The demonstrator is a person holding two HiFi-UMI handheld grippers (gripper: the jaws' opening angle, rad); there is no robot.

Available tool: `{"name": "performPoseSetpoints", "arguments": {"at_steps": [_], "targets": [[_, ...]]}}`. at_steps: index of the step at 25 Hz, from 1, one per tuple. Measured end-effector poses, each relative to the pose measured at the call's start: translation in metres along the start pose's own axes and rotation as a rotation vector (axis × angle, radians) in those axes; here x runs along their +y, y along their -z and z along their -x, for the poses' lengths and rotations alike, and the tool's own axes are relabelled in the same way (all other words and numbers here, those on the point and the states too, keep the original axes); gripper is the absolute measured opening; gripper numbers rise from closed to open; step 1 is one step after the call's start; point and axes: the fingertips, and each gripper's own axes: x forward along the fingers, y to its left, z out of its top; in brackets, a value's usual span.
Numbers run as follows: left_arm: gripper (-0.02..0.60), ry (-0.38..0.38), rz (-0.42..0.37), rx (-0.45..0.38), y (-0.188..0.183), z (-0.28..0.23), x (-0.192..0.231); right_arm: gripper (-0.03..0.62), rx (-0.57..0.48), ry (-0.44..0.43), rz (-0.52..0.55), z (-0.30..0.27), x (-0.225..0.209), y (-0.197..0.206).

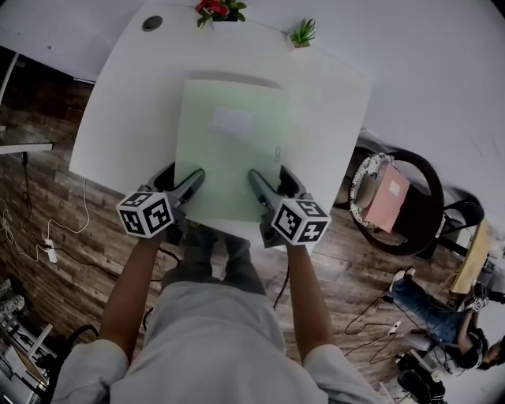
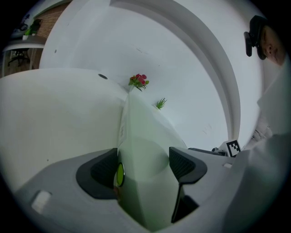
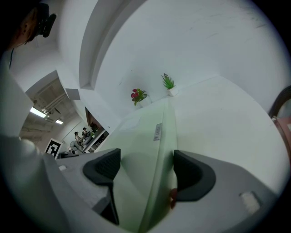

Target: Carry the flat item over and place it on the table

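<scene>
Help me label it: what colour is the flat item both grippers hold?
Pale green flat item; clearest in head view.

The middle of the table (image 1: 118,118) is covered by the flat item (image 1: 229,150), which is clamped at its near edge by the left gripper (image 1: 196,177) and right gripper (image 1: 255,178), so bare top is left as a broad strip on the left and a narrower one on the right. The far edge is blocked by flowers (image 1: 219,9) and a plant (image 1: 303,33), with a gap left between them. Off the table's right side, a chair (image 1: 430,177) is stood close by.
</scene>
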Motion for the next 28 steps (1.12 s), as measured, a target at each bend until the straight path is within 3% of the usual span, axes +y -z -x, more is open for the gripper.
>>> {"name": "performPoseSetpoints", "arguments": {"at_steps": [6,18,24,28], "targets": [[0.348,-0.005,-0.016,-0.01,-0.001,0.001,-0.001,0.36,-0.006,-0.013,-0.02,0.0,-0.001,0.0],[0.347,-0.029,-0.095,-0.049,-0.013,0.014,-0.004,0.359,-0.062,-0.005,0.052,0.018,0.001,-0.013],[0.3,-0.052,-0.138,-0.092,-0.021,0.03,-0.011,0.286,-0.113,0.023,0.082,0.038,0.005,-0.021],[0.269,-0.059,-0.164,-0.112,-0.026,0.037,-0.016,0.175,-0.159,0.04,0.112,0.05,0.009,-0.027]]}}
